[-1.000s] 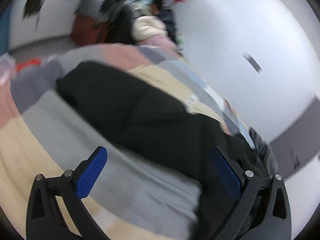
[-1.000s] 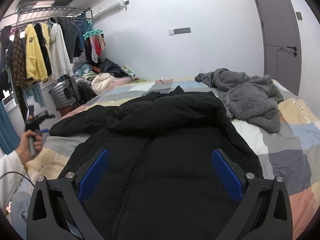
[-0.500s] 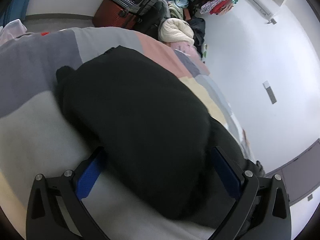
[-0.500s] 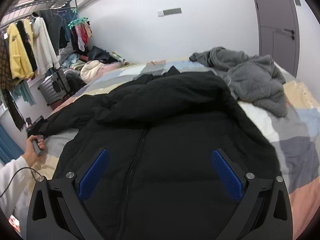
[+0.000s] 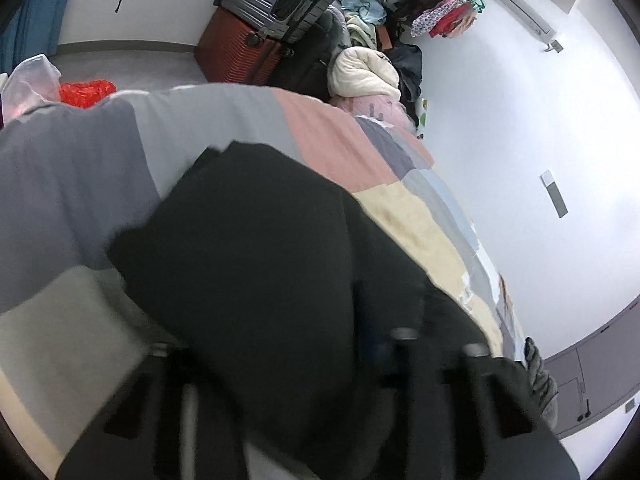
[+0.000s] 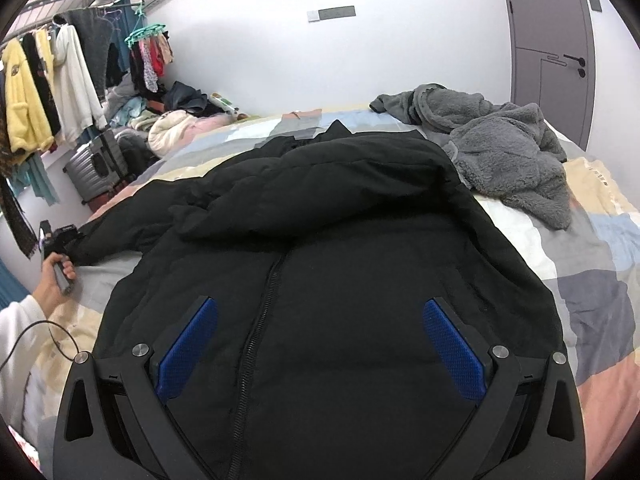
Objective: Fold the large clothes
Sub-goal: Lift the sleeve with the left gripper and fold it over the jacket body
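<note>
Black puffer jacket [image 6: 320, 240] lies zip-up, flat across the patchwork bedspread [image 6: 592, 280], filling the right wrist view from 6 to 12 o'clock; hood bunched at the 12 o'clock end, one sleeve [image 5: 248, 256] trailing out toward 9 o'clock. Right gripper [image 6: 320, 344] hovers over the hem, blue pads wide apart, nothing held. Left gripper [image 5: 320, 360] sits at the sleeve end; view is motion-blurred and the sleeve covers the fingers, so can't tell if it's clamped. Jacket looks bulky, soft, springy, shell probably slick, so it'll puff back and slide; best pinched at cuff, hem corners or shoulder seams. Gray fleece garment [image 6: 500, 152] heaped at 2 o'clock, touching the hood edge.
</note>
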